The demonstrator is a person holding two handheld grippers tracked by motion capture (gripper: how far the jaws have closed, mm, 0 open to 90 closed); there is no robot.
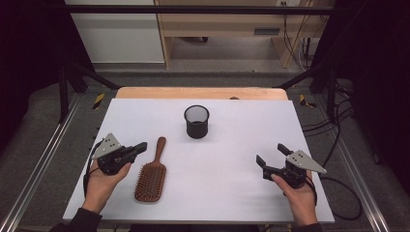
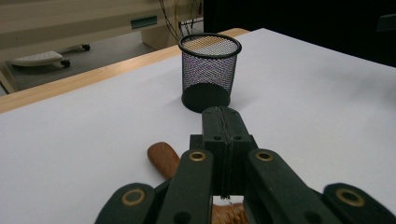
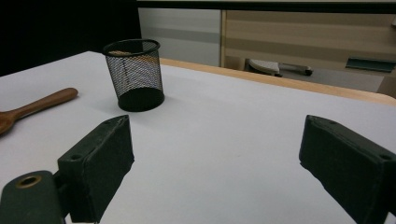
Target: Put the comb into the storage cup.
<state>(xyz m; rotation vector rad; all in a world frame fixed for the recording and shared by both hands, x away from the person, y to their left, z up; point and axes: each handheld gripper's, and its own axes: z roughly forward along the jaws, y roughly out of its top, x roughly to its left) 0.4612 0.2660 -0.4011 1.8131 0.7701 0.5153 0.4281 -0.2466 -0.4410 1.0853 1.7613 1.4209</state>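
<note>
Left gripper (image 1: 140,147), jaws pressed together on nothing, sits just left of one wooden hairbrush (image 1: 151,174) near the table's (image 1: 232,193) front-left corner. Right gripper (image 1: 271,155) stands spread near the front-right corner; one mesh cup (image 1: 197,121) stands toward the far edge.

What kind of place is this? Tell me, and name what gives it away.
Probably a lab or workshop set up for recording. A white table sits inside a dark metal frame, loose cables trail over the grey carpet, and plain wooden furniture stands behind. On the table lie a wooden hairbrush and a mesh cup.
</note>
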